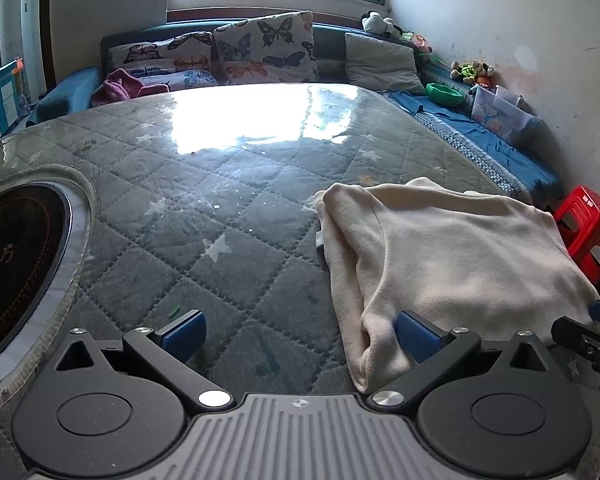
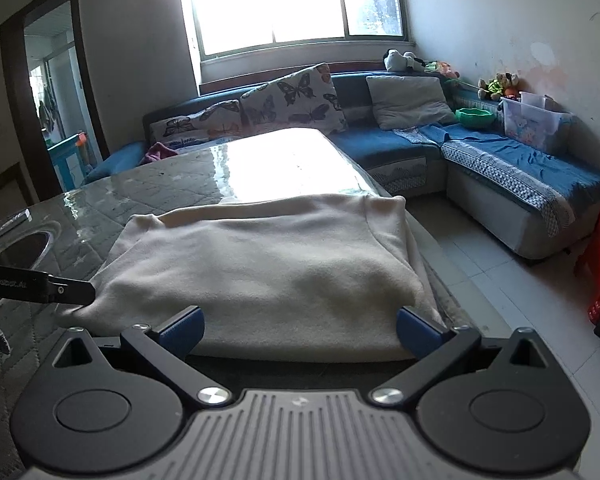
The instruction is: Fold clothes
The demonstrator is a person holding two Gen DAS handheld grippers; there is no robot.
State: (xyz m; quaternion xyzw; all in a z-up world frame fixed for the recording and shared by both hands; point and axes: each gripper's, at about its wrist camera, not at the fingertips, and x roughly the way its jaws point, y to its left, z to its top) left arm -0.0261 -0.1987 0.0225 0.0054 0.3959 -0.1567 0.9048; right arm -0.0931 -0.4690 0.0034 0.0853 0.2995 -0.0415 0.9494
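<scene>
With our left gripper (image 1: pixel 298 334) and right gripper (image 2: pixel 298 330) both spread wide and empty, we risk dragging the cream garment (image 2: pixel 260 264) off the worktop (image 1: pixel 220 216) edge.

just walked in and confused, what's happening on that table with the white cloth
A person is folding clothes with a handheld gripper in each hand. A cream fleece garment lies partly folded at the near corner of the quilt-covered table. Both the left gripper and the right gripper are open at the garment's near edge, holding nothing. The left one sits at its left side, the right one faces its middle.
</scene>
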